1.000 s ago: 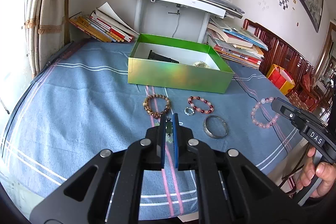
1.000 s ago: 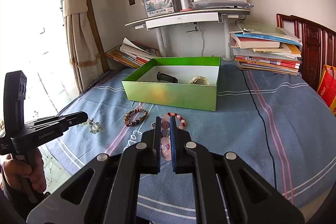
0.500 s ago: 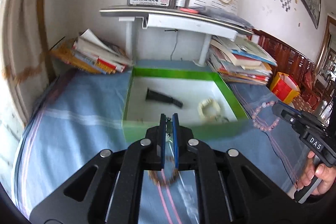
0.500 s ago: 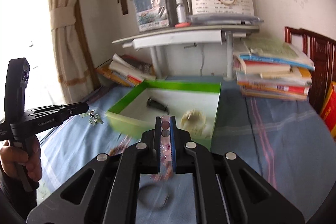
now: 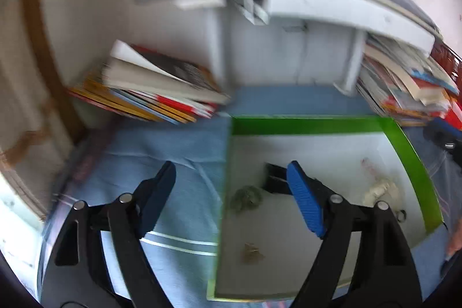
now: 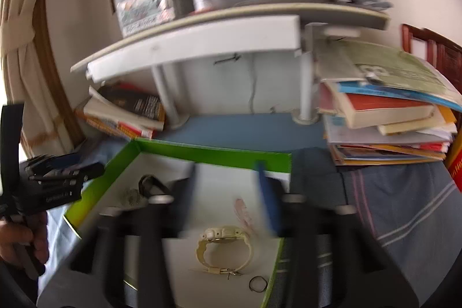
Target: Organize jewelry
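Jewelry in the green box

I see the green box (image 6: 213, 156) open, its white floor holding a cream watch (image 6: 223, 248) with its strap curled at 6 o'clock, a blurred pink bracelet (image 6: 244, 214) just above it, a small ring (image 6: 257, 285) at 5, and a greenish cluster (image 5: 245, 198) at 9.

Both grippers, left (image 5: 231, 186) and right (image 6: 228, 192), now spread wide over green box (image 5: 404, 152); pink bracelet (image 6: 244, 211) and small beaded piece (image 5: 245, 198) dropped inside.

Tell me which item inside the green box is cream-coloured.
The cream watch, lying on the white floor near the green box's right wall. The others differ: a black object at the back and a blurry pink piece falling between the right gripper's open jaws.
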